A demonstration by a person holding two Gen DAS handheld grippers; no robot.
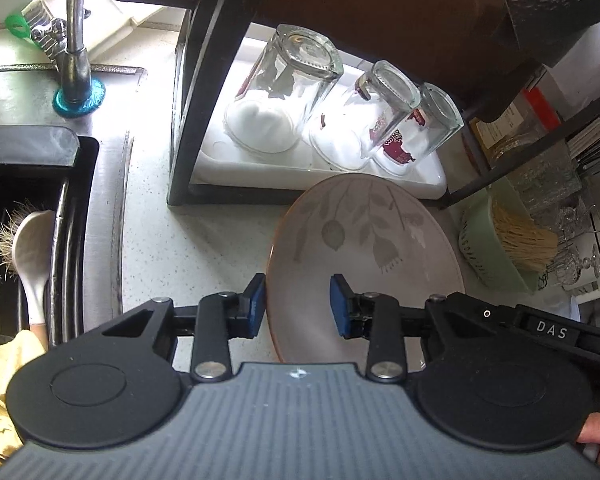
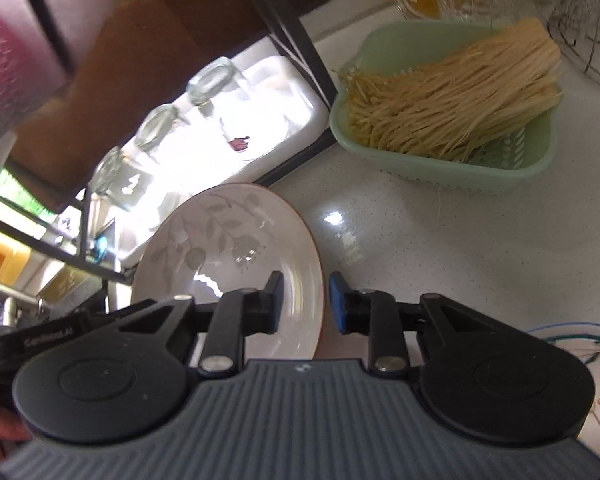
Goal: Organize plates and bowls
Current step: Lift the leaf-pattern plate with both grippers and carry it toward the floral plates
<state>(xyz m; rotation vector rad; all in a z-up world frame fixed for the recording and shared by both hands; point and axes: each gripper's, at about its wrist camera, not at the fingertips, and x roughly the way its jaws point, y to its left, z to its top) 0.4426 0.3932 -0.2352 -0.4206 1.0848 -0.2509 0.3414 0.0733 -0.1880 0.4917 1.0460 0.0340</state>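
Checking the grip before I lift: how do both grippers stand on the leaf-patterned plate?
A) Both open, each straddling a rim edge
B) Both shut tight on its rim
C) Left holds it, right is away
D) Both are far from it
A: the left gripper and the right gripper are both open, and the rim of the pale round leaf-patterned plate with the reddish edge runs between each one's blue-padded fingers with gaps showing.

A pale speckled countertop (image 1: 156, 248) runs beside a steel sink (image 1: 100, 184) with a chrome faucet (image 1: 76, 20) at its back edge. A black-framed rack (image 1: 192, 80) stands on the counter over a white tray (image 1: 260, 168), which is washed in strong daylight. The counter shows glossy glare in the right wrist view.
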